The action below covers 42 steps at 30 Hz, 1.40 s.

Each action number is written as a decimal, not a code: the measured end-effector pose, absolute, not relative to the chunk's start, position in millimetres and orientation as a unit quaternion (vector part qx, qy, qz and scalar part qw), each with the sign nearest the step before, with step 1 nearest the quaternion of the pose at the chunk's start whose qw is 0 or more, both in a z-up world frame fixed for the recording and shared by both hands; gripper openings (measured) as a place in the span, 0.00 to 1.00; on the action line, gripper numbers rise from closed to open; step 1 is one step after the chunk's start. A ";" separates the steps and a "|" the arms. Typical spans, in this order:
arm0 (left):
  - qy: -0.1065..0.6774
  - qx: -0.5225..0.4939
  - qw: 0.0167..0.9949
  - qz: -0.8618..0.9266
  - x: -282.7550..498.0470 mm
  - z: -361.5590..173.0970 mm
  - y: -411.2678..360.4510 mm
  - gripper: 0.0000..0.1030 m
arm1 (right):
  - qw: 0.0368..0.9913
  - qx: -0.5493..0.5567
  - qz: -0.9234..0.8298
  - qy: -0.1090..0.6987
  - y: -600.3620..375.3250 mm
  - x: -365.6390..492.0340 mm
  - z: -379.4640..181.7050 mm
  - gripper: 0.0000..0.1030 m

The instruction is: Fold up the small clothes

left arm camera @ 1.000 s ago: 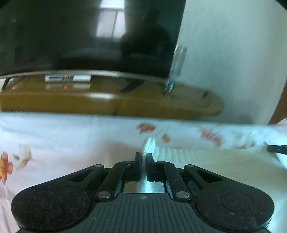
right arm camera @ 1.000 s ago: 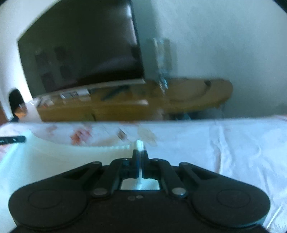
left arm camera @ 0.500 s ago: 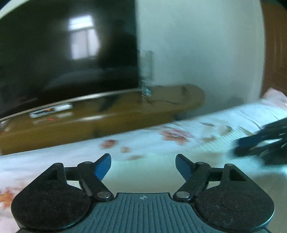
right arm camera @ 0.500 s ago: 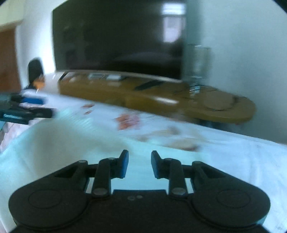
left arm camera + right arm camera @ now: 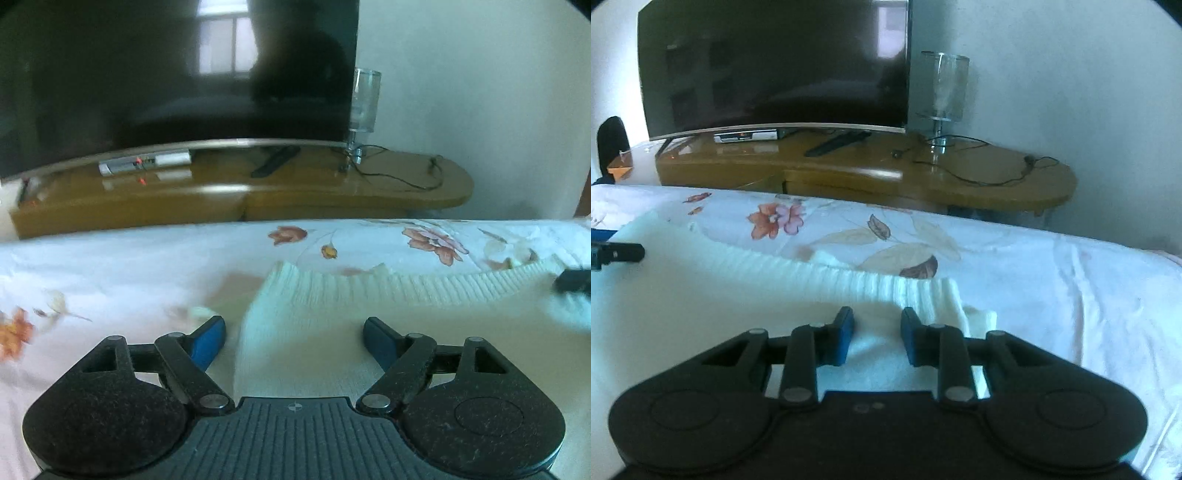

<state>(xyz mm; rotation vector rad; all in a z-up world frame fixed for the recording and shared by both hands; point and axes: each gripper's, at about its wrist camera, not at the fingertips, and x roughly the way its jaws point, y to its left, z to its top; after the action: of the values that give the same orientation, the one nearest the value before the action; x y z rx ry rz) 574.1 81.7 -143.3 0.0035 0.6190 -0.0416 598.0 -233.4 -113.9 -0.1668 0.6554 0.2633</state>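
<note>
Sweater (image 5: 369, 295): white ribbed knit, flat on floral sheet (image 5: 110, 266) | left gripper (image 5: 293, 332) jaws opening, empty | right gripper (image 5: 877, 328) jaws apart

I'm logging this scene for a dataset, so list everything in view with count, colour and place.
knit garment: one, white ribbed, flat on the bed, below both grippers
bedsheet: one, white with orange flowers, covering the bed
TV: one, black, on the stand, screen off
TV stand: one, brown wood, behind the bed
glass lamp: one, clear, right of the TV
remote: one, black, under the TV
set-top box: one, silver, under the TV
cable: one, black, on the stand
left hand-held gripper: black with blue pads, opening, nothing pinched
right hand-held gripper: black with blue pads, slightly open over the garment's hem
</note>
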 end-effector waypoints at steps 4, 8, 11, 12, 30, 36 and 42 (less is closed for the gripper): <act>0.270 -0.006 0.960 -0.077 526.1 -117.9 57.4 0.79 | 0.940 -0.060 0.189 0.276 -215.7 549.6 -89.7 0.28; 0.290 0.027 0.949 -0.117 509.0 -127.9 13.3 0.79 | 0.915 -0.101 0.259 0.293 -173.9 516.3 -106.4 0.26; 0.307 0.051 0.944 -0.111 506.8 -138.7 8.0 0.79 | 0.907 -0.124 0.261 0.308 -154.2 511.7 -120.8 0.28; 0.304 0.052 0.945 -0.110 504.7 -140.3 12.4 0.79 | 0.906 -0.141 0.256 0.307 -151.0 509.6 -124.9 0.28; 0.290 -0.008 0.953 -0.084 430.0 -121.4 53.3 0.79 | 0.933 -0.070 0.192 0.298 -224.3 454.3 -87.8 0.31; 0.319 -0.024 0.946 -0.054 405.0 -142.0 28.7 0.79 | 0.917 -0.072 0.234 0.314 -174.1 405.5 -110.0 0.27; 0.324 0.018 0.945 -0.042 391.4 -154.1 18.7 0.79 | 0.913 -0.130 0.230 0.310 -142.8 403.9 -128.8 0.29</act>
<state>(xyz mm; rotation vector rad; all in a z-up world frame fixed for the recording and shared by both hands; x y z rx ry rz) 391.4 18.7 -154.1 0.0369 0.6606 -0.0862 403.9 -142.8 -128.8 -0.2684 0.6391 0.4747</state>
